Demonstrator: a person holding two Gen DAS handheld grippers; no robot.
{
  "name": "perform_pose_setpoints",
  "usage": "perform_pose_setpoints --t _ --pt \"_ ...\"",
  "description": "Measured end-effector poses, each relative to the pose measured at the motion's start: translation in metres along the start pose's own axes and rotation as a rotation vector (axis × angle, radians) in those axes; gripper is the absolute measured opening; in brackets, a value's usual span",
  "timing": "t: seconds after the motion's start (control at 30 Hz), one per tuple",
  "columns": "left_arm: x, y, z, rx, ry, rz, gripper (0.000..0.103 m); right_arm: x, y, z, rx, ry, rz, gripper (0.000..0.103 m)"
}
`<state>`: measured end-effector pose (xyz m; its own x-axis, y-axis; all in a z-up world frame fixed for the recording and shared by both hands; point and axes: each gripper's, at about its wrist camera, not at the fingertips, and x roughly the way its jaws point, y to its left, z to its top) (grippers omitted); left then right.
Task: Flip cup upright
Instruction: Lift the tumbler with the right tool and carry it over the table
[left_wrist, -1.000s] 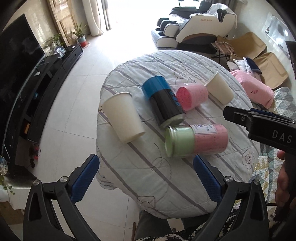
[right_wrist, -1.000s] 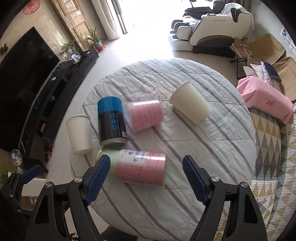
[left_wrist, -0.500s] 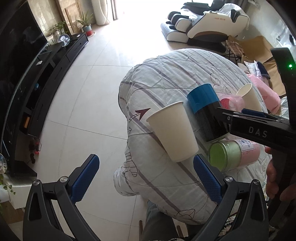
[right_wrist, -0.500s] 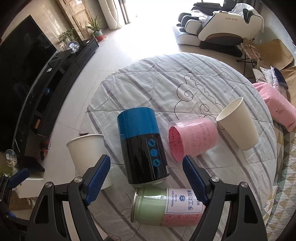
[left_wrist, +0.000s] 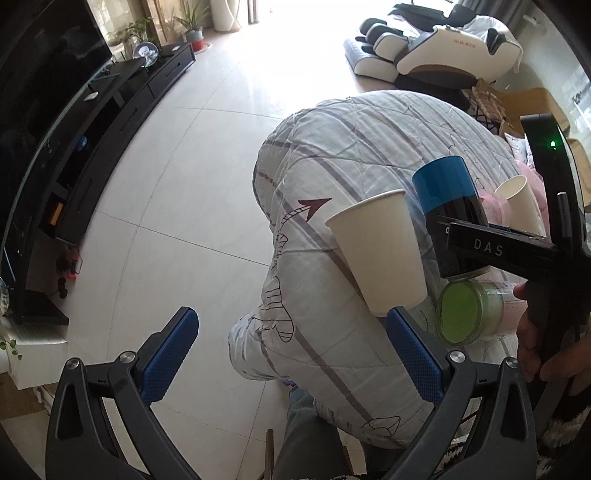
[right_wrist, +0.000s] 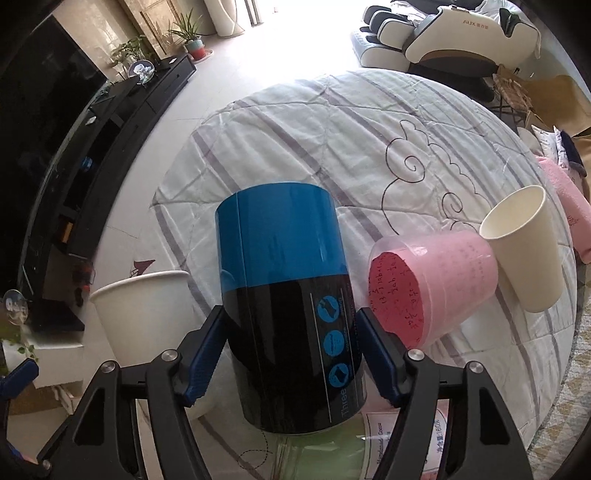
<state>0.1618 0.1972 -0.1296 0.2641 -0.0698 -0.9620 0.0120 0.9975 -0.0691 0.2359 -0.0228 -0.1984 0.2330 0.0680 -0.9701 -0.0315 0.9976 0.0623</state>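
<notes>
A blue-and-black cup (right_wrist: 291, 306) lies on its side on the round quilt-covered table (right_wrist: 332, 140). My right gripper (right_wrist: 291, 354) has its blue pads against both sides of the cup's black end. The cup also shows in the left wrist view (left_wrist: 448, 206), partly behind the right gripper's body. My left gripper (left_wrist: 291, 354) is open and empty, off the table's left edge, its right pad just below a white paper cup (left_wrist: 376, 254) lying on its side.
A pink cup (right_wrist: 432, 288), another white paper cup (right_wrist: 524, 254) and a green-and-pink jar (left_wrist: 469, 310) also lie on the table. The near white cup (right_wrist: 147, 314) sits left of the blue one. A TV stand (left_wrist: 110, 110) is left; a massage chair (left_wrist: 436, 55) is beyond.
My right gripper has moved forward and down and closed around the blue-and-black cup. My left gripper has swung left, off the table edge, staying open.
</notes>
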Motion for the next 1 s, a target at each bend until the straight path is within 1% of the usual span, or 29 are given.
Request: perform_pose_setpoints --t 0.07,0.17,0.33,0.4,0.47,0.6,0.73,0.87,1.0 --pt "-0.005 -0.006 0.003 0.006 -0.017 0.0 0.103 -0.011 -0.001 0.0 -0.007 -0.022 -0.001 0.071" --pt "-0.013 -0.016 0.006 0.019 -0.036 -0.005 0.103 -0.03 -0.008 -0.001 0.014 -0.047 0.047 0.071" --pt "-0.023 -0.038 0.005 0.038 -0.052 -0.013 0.103 -0.07 -0.026 -0.006 0.025 -0.107 0.086 0.071" --pt "-0.027 -0.051 0.004 0.054 -0.059 -0.014 0.103 -0.088 -0.037 -0.011 0.045 -0.132 0.066 0.071" --pt "-0.032 -0.067 0.001 0.063 -0.072 -0.016 0.103 -0.1 -0.056 -0.021 0.063 -0.146 0.057 0.071" --pt "-0.037 -0.108 -0.007 0.09 -0.086 -0.029 0.103 -0.112 -0.108 -0.043 0.132 -0.116 0.038 0.071" --pt "-0.035 -0.154 -0.018 0.105 -0.079 -0.033 0.103 -0.109 -0.162 -0.068 0.197 -0.071 0.017 0.071" --pt "-0.034 -0.204 -0.034 0.131 -0.077 -0.031 0.103 -0.102 -0.201 -0.084 0.199 -0.048 0.025 0.071" --pt "-0.031 -0.245 -0.047 0.151 -0.076 -0.017 0.103 -0.09 -0.226 -0.094 0.169 -0.021 0.051 0.071"
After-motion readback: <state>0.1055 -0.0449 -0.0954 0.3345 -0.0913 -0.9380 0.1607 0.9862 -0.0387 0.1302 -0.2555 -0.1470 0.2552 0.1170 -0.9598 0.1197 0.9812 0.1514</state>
